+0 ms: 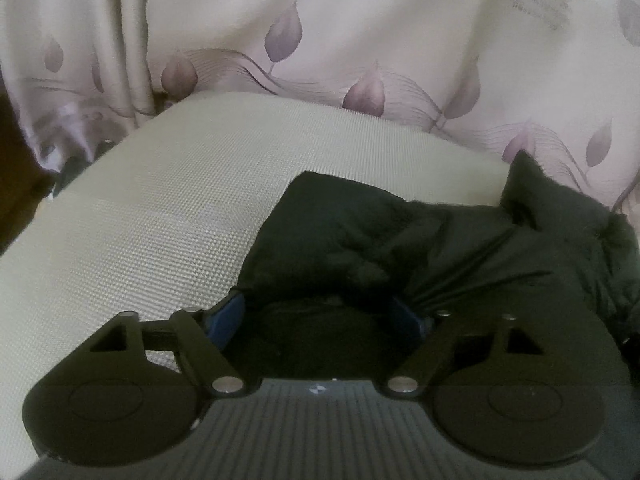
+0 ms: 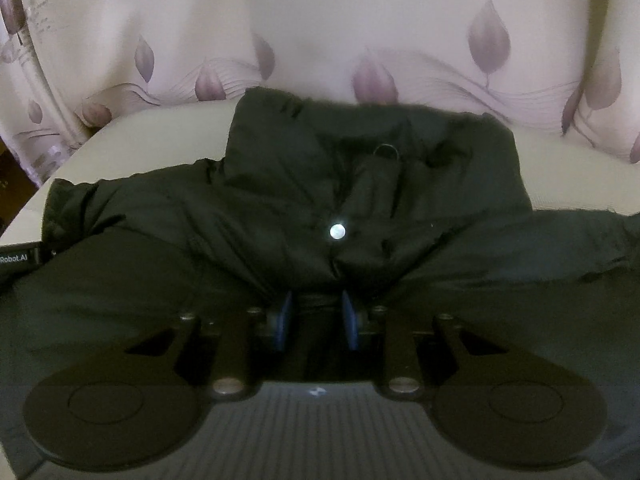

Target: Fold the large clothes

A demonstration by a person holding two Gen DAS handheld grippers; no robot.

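A black padded jacket [image 2: 400,184] lies spread on a cream woven surface [image 1: 160,220], collar toward the curtain, with a silver snap [image 2: 337,231] on its front. In the right wrist view my right gripper [image 2: 316,320] has its blue pads [image 2: 285,320] close together, pinching a gathered fold of the jacket just below the snap. In the left wrist view my left gripper [image 1: 320,316] stands wide open over the jacket [image 1: 360,248] at its edge. Black cloth lies loosely between its blue pads [image 1: 226,318], bunched in creases beside the right-hand one.
A cream curtain [image 1: 320,20] printed with purple leaves hangs right behind the surface and touches its far edge. The curtain [image 2: 320,20] also fills the back of the right wrist view. A black device labelled "Robot.AI" [image 2: 16,258] shows at that view's left edge.
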